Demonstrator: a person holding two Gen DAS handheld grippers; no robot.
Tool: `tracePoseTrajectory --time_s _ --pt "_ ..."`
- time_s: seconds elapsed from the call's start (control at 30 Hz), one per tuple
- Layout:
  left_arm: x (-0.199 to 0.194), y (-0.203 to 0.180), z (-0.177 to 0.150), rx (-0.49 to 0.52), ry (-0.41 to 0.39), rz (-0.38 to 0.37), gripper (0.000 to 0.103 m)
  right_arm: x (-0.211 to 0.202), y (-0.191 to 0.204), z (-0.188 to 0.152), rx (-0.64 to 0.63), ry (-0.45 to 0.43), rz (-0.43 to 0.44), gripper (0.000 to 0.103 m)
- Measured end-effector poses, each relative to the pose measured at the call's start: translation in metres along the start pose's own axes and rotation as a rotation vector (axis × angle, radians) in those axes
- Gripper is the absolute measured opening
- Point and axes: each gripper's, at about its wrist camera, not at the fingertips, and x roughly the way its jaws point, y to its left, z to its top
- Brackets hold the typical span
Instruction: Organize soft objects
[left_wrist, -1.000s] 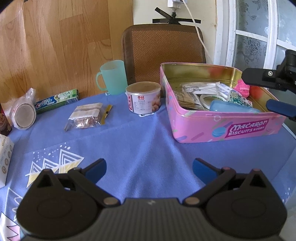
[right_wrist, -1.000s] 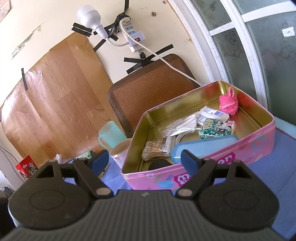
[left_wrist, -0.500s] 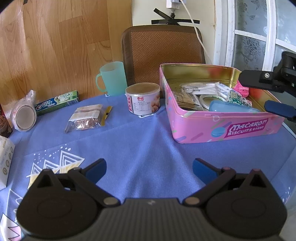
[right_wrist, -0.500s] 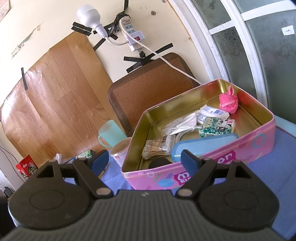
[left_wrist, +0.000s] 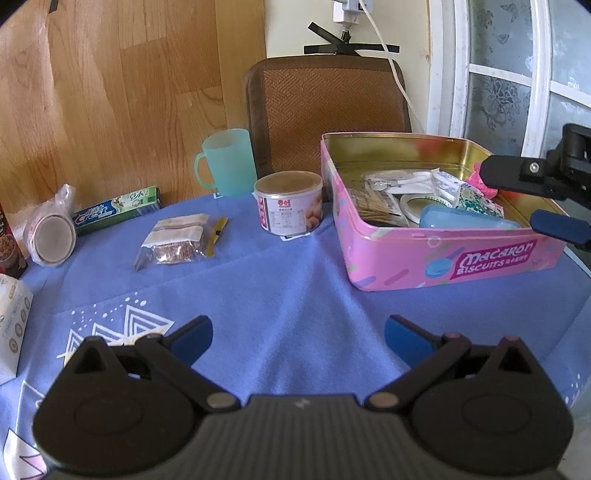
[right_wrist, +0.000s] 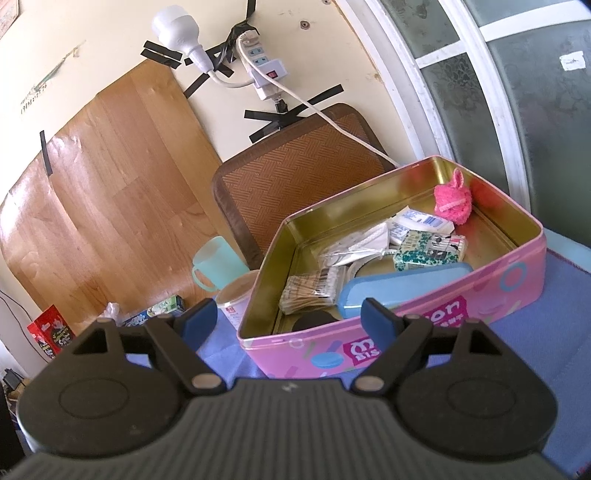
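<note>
The left tongs (left_wrist: 298, 334) stood wide with nothing between their blue tips, hovering above a bare stretch of the blue cloth (left_wrist: 280, 295) that covered the surface. The right tongs (right_wrist: 284, 314) were also spread wide and empty, poised at the near wall of the pink biscuit tin (right_wrist: 461, 299); in the left wrist view their fingers (left_wrist: 557, 223) reached in from the right edge over the tin's right end.

The tin (left_wrist: 436, 258) stood open on the cloth and held most of the clutter. A pink knitted pouch (right_wrist: 452, 201) (the one plainly soft thing there) lay in the far right corner against the gold wall. Near it were small white packets (right_wrist: 423, 221), a green patterned packet (right_wrist: 428, 251), a clear bag (right_wrist: 354, 245), a roll of tape (left_wrist: 419, 205), a bundle of wooden sticks (right_wrist: 314, 288) and a light blue case (right_wrist: 402, 282) along the near wall.

Just left of the tin stood a round can (left_wrist: 289, 202), and behind it a mint green cup (left_wrist: 227, 162). Further left on the cloth lay a clear zip bag (left_wrist: 173, 242) with a small yellow item (left_wrist: 218, 230) beside it, then a toothpaste box (left_wrist: 116, 212) and a plastic-wrapped tape roll (left_wrist: 50, 236). A brown woven chair back (left_wrist: 327, 110) rose behind the surface.
</note>
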Motion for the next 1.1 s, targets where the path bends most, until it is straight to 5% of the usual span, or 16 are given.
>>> tracePoseTrajectory --time_s 0.3,0.83,1.1 --pt "-0.008 0.009 0.003 -0.012 -0.053 0.036 0.103 -0.002 -0.002 -0.005 -0.022 0.004 -0.032 0.087" --pt "-0.008 0.007 0.000 -0.038 0.008 -0.006 0.103 -0.012 -0.001 -0.009 -0.012 -0.015 -0.041 0.087" --pt "-0.014 0.004 -0.002 -0.021 -0.016 0.046 0.103 -0.012 0.001 -0.011 -0.014 -0.017 -0.043 0.087"
